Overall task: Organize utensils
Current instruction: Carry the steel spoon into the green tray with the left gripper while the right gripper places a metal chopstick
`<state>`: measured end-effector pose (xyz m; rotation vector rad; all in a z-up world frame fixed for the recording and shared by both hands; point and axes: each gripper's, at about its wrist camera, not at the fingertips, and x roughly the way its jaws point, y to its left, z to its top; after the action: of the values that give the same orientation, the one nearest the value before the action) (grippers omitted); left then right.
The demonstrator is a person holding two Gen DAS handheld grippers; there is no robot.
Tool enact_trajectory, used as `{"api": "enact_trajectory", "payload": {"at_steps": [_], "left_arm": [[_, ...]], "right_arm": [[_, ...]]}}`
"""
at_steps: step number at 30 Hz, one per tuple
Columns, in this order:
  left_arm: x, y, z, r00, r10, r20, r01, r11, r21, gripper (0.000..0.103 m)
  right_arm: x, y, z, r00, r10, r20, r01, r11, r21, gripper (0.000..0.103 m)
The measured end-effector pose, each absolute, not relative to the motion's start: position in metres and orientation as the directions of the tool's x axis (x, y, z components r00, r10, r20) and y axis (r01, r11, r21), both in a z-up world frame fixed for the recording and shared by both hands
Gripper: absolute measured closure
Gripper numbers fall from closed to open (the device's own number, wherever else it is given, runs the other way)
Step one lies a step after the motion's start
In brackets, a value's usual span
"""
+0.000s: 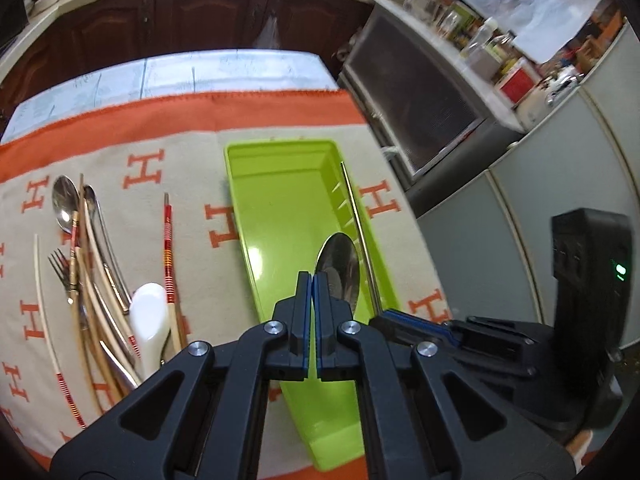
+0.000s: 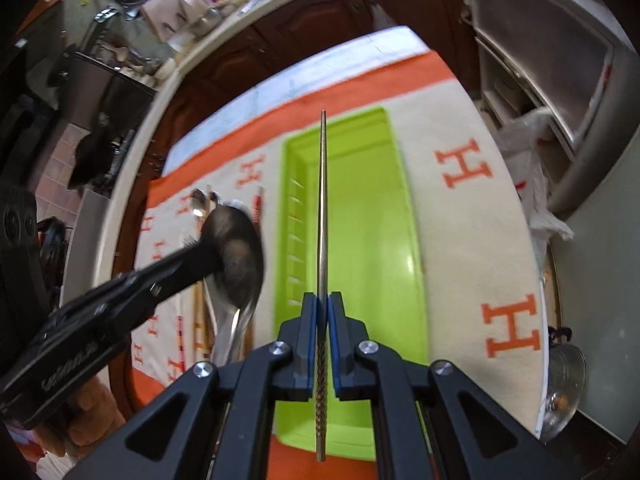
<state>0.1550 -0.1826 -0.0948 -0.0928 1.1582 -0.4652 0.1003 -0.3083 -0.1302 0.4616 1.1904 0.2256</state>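
Observation:
A lime green tray (image 1: pixel 280 208) lies lengthwise on the H-patterned cloth; it also shows in the right wrist view (image 2: pixel 368 220). My left gripper (image 1: pixel 313 280) is shut on a metal spoon (image 1: pixel 340 268), held above the tray's right side; the spoon (image 2: pixel 240 256) shows blurred in the right wrist view. My right gripper (image 2: pixel 323 300) is shut on a metal chopstick (image 2: pixel 322 208), pointing along the tray above it. The chopstick (image 1: pixel 358 224) and right gripper (image 1: pixel 416 326) show at the tray's right edge in the left wrist view.
A pile of utensils (image 1: pixel 92 280) lies left of the tray: metal spoons, a fork, wooden chopsticks, red-banded chopsticks (image 1: pixel 167 256) and a white ceramic spoon (image 1: pixel 149 320). Dark cabinets (image 1: pixel 192 16) stand behind. Grey cabinets (image 1: pixel 520 208) stand right.

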Motion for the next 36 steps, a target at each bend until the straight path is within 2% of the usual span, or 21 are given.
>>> {"api": "enact_trajectory", "payload": {"at_steps": [5,7,9,11,16,18,20,27,36], "left_arm": [[0.154,-0.186,-0.119,0.299,-0.335,-0.894,0.304,0.921,-0.244,0.099],[0.151,-0.182,-0.121,0.298,-0.326,-0.897,0.307,0.922,-0.234,0.090],[0.145,-0.177,-0.118,0.313,-0.312,-0.897,0.301,0.928,-0.218,0.061],[0.138,-0.169,-0.111,0.353,-0.288,-0.890,0.286,0.939,-0.191,0.051],[0.125,-0.147,-0.096,0.411,-0.257,-0.875,0.265,0.952,-0.155,0.050],[0.121,-0.139,-0.093,0.428,-0.242,-0.871,0.251,0.958,-0.143,0.050],[0.117,-0.127,-0.090,0.441,-0.222,-0.870,0.230,0.965,-0.129,0.050],[0.099,-0.104,-0.082,0.479,-0.158,-0.864,0.189,0.979,-0.075,0.050],[0.095,-0.077,-0.082,0.483,-0.140,-0.864,0.129,0.988,-0.087,0.050]], "right_arm": [[0.106,-0.307,-0.151,0.321,0.364,-0.874,0.058,0.914,0.402,0.097],[0.110,-0.305,-0.157,0.306,0.314,-0.899,0.060,0.936,0.347,0.097],[0.112,-0.303,-0.162,0.296,0.261,-0.919,0.070,0.953,0.294,0.096],[0.112,-0.303,-0.163,0.288,0.254,-0.924,0.076,0.955,0.286,0.095],[0.103,-0.298,-0.155,0.313,0.239,-0.919,0.071,0.959,0.274,0.088],[0.098,-0.293,-0.150,0.329,0.233,-0.915,0.065,0.961,0.268,0.078],[0.093,-0.287,-0.145,0.346,0.229,-0.910,0.056,0.963,0.263,0.075],[0.082,-0.279,-0.137,0.363,0.232,-0.902,0.051,0.962,0.268,0.075],[0.071,-0.265,-0.133,0.373,0.215,-0.903,0.022,0.971,0.240,0.075]]}}
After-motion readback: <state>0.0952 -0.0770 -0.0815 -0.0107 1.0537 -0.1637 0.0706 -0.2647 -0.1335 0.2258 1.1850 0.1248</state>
